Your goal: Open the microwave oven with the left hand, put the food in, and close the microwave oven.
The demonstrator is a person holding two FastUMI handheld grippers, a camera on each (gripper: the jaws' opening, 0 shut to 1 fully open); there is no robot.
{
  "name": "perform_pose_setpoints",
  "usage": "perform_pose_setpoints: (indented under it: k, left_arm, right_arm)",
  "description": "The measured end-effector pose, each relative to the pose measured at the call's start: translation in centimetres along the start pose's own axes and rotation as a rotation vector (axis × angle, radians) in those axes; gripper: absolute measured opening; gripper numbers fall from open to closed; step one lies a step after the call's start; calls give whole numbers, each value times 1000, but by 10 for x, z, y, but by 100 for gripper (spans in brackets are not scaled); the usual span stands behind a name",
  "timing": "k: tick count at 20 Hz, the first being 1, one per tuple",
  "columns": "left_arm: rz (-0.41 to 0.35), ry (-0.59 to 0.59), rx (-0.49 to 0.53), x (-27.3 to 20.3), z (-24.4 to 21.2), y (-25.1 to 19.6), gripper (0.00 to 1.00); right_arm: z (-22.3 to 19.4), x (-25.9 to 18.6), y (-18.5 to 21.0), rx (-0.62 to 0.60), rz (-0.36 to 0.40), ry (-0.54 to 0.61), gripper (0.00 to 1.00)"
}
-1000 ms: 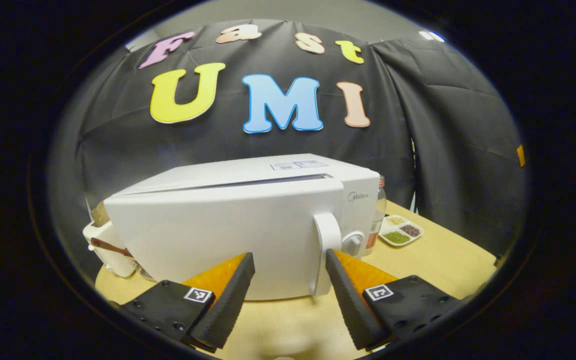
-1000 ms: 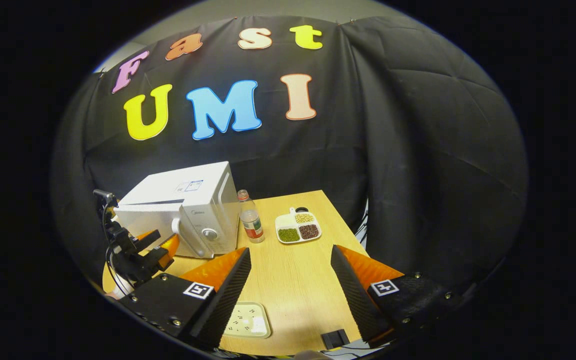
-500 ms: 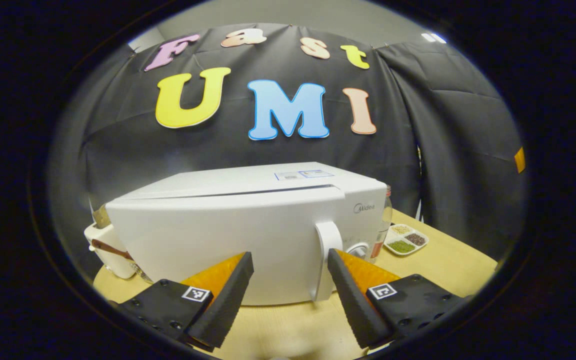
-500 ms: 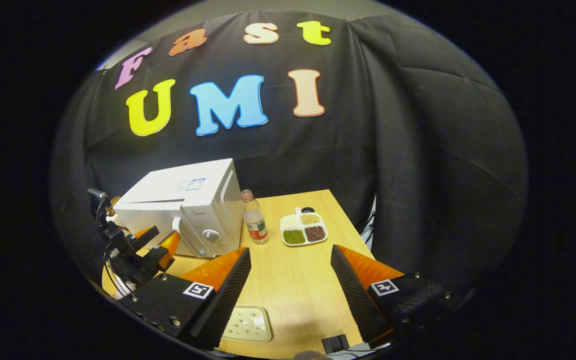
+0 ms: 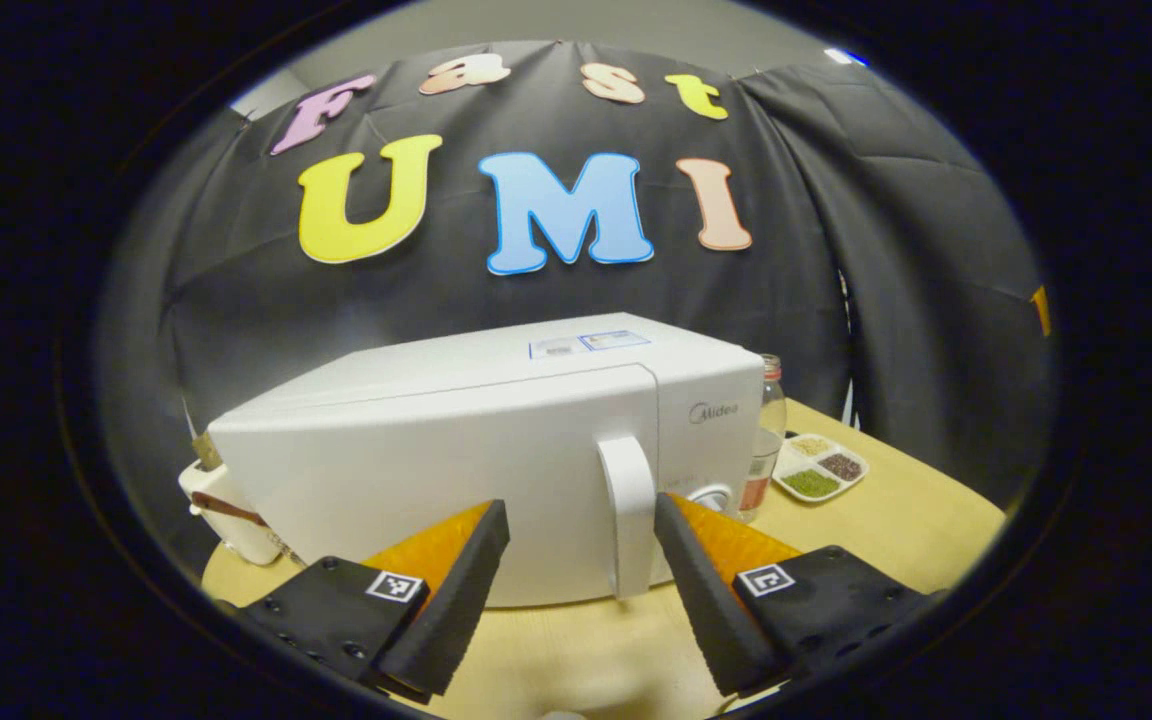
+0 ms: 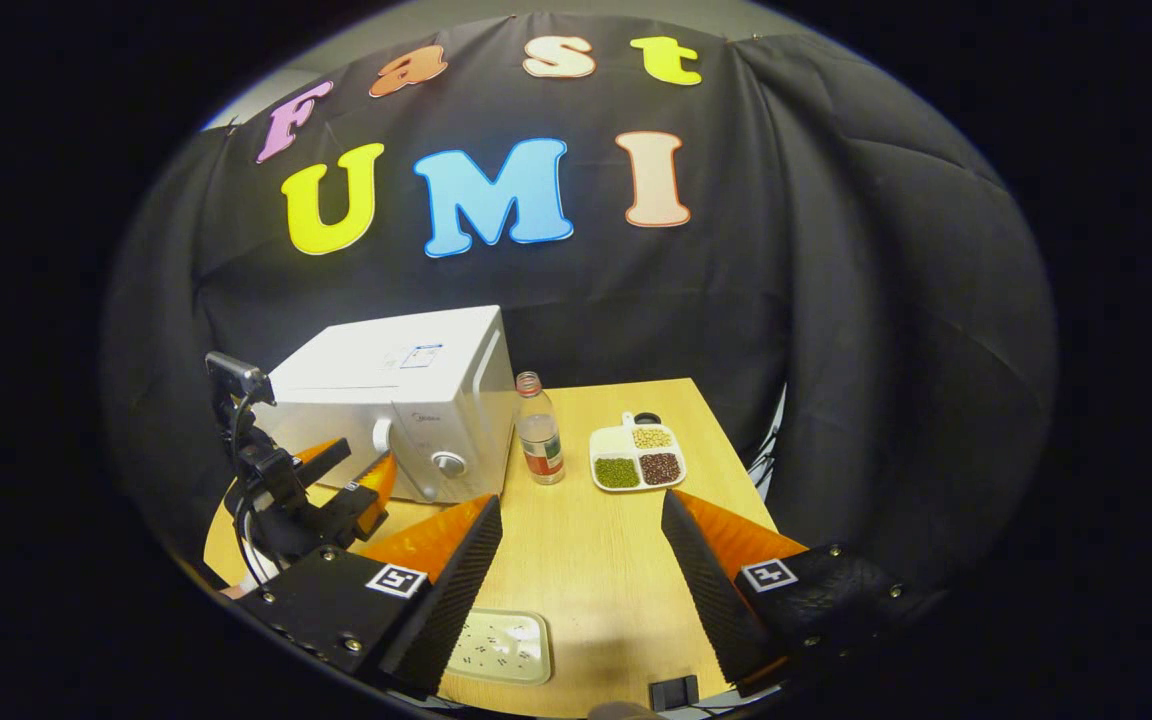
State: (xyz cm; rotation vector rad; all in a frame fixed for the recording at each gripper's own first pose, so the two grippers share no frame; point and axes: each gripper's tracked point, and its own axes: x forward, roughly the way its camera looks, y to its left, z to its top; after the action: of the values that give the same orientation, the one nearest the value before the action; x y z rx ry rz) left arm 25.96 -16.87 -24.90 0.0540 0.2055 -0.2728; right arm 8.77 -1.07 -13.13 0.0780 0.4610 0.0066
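In the left gripper view, the left gripper [image 5: 576, 590] hangs spread before the microwave oven [image 5: 496, 450], its door handle [image 5: 628, 515] between the fingers, untouched.

In the right gripper view, the right gripper [image 6: 581, 590] is spread over the tabletop [image 6: 596, 560]; the sectioned food dish [image 6: 639, 464] sits toward the far right edge, beside a bottle [image 6: 539, 442].

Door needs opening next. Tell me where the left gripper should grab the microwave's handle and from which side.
Grip the white vertical handle on the microwave door around its middle, coming straight in from the front. It stands out from the door as an upright bar, so the left gripper, open now, can probably close on it from either side.
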Motion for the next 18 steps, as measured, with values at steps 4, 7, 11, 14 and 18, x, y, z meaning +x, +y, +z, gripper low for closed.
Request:
perform_pose_setpoints:
  k: [4,7,11,14,18]
  left_arm:
    - [0,30,-18,-27,4,5,100]
    - [13,6,-54,-61,35,21,98]
    - [44,-87,-94,-123,103,54,98]
    - [82,-153,-82,-171,152,79,97]
    - [174,-211,-20,-227,206,114,100]
  right_arm:
    - [14,-3,12,-15,41,-34,98]
    - [33,-10,19,-21,56,-89,98]
    - [68,-19,25,-79,39,-207,98]
    - [95,-31,33,-93,38,-307,98]
    - [124,-56,51,-69,49,-396,98]
